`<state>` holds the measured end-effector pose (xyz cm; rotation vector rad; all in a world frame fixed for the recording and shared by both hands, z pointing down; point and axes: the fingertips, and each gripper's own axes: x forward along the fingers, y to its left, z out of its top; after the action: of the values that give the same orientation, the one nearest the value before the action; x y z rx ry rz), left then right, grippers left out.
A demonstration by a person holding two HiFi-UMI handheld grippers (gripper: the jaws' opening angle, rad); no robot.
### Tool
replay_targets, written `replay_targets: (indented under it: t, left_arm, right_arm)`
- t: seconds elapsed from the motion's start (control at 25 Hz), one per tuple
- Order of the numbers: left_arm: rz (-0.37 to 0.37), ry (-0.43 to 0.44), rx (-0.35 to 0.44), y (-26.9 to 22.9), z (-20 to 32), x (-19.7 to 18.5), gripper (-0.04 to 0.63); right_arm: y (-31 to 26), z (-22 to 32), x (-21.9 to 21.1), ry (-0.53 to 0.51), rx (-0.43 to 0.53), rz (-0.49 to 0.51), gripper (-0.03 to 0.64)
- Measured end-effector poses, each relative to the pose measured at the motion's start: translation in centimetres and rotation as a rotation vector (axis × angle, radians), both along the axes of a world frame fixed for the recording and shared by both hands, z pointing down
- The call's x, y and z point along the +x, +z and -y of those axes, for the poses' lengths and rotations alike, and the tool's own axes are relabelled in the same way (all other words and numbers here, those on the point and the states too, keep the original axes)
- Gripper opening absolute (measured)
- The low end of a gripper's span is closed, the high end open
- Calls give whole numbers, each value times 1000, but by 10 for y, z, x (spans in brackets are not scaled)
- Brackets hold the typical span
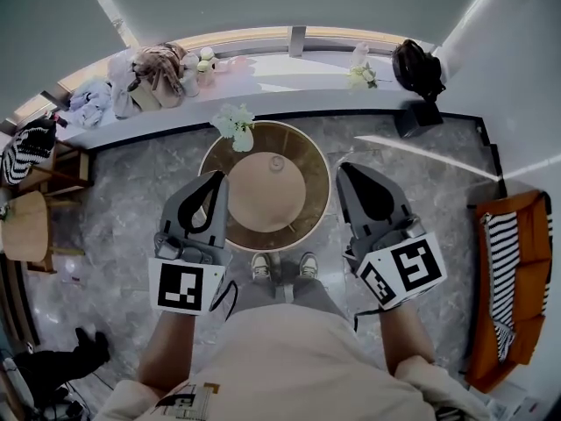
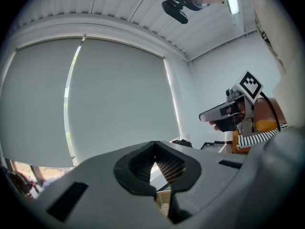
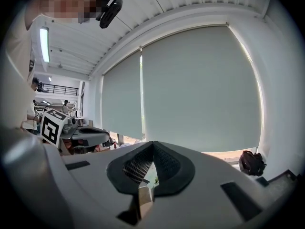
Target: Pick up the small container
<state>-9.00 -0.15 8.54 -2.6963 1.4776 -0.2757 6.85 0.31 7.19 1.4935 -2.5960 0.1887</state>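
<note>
Shut and empty, both of them: left gripper [image 1: 216,179] and right gripper [image 1: 345,172], jaws pressed together with nothing between, held about level, one at each side of the round table [image 1: 316,210]. Beyond the tips, on the tan top and a little toward its far side, what looks like the small container [image 1: 277,162]: a pale little thing standing alone, apart from both grippers and roughly midway between them. Just past it, at the far rim, a vase of white flowers [image 1: 235,128]. Farther out, a window ledge [image 1: 289,93] with a black bag [image 1: 417,67] on it, and an orange chair [image 1: 530,261] off to the right. No grasp yet, by the look of it, only an approach. Likely trouble from here: arriving with jaws closed and shoving the container across the top or tipping it over; opening late or too narrowly and clipping its side; reaching too far and brushing the vase; closing off-centre on so small a thing and squeezing it out sideways
</note>
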Motion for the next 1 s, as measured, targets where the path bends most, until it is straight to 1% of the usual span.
replay_targets:
  t: [0.12,0.24,0.32,0.4,0.52,0.6,0.72,0.84,1.0]
  left_arm:
    - [9,-18,7,5,8,-1,8]
    - [63,-20,26,16,19,2,12]
    - [83,0,27,25,28,8,21]
    - [74,28,16,34,36,14,58]
    - [61,81,-4,52,47,26,85]
    - [61,119,-11,69,56,37,105]
    - [93,177,-22,103,72,54,134]
    - [118,207,-47,144,93,69,172]
    - [133,247,-50,198,118,85,199]
  right_arm:
    - [6,9,0,-15,-17,25,6]
    - [11,22,-4,-38,-29,73,5]
    - [15,34,-4,-43,-25,73,6]
    - [21,46,-4,-43,-25,68,6]
    - [39,63,-2,-43,-31,60,5]
    - [56,76,-1,-46,-37,55,6]
    - [84,95,0,-55,-48,47,6]
    - [117,115,-1,-64,-62,44,6]
    - [163,144,0,-65,-76,36,5]
